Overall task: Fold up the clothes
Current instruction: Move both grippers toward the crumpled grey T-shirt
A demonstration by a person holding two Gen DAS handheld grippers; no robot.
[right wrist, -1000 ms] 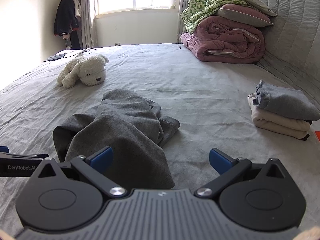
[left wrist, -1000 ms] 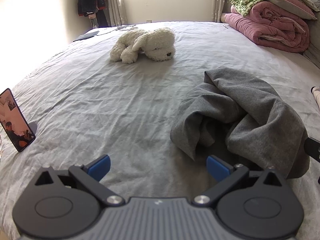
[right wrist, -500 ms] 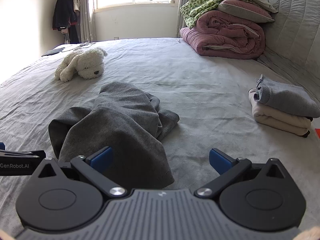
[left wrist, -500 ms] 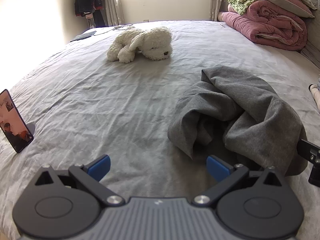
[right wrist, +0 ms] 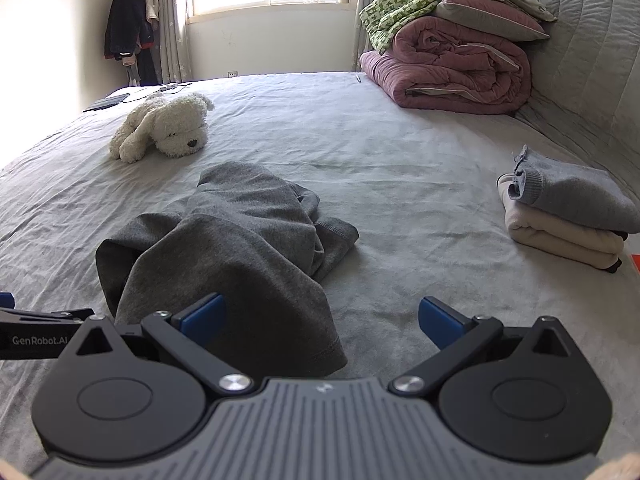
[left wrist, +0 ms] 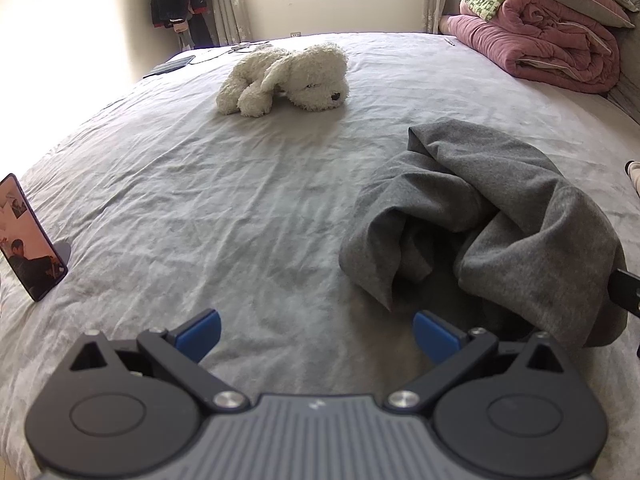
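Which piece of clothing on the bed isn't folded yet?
The dark grey garment, crumpled in a heap before both grippers; the light grey and cream pieces are neatly stacked.

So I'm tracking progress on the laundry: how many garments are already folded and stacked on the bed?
2, stacked at the bed's right side near the headboard: a grey sweater on top of a cream garment. Something dark peeks out beneath the stack, so a third may be hidden.

Each gripper (left wrist: 316, 334) — black linkage arms, silver screws, ribbed grey body — has 2 blue fingertips (right wrist: 202, 316)
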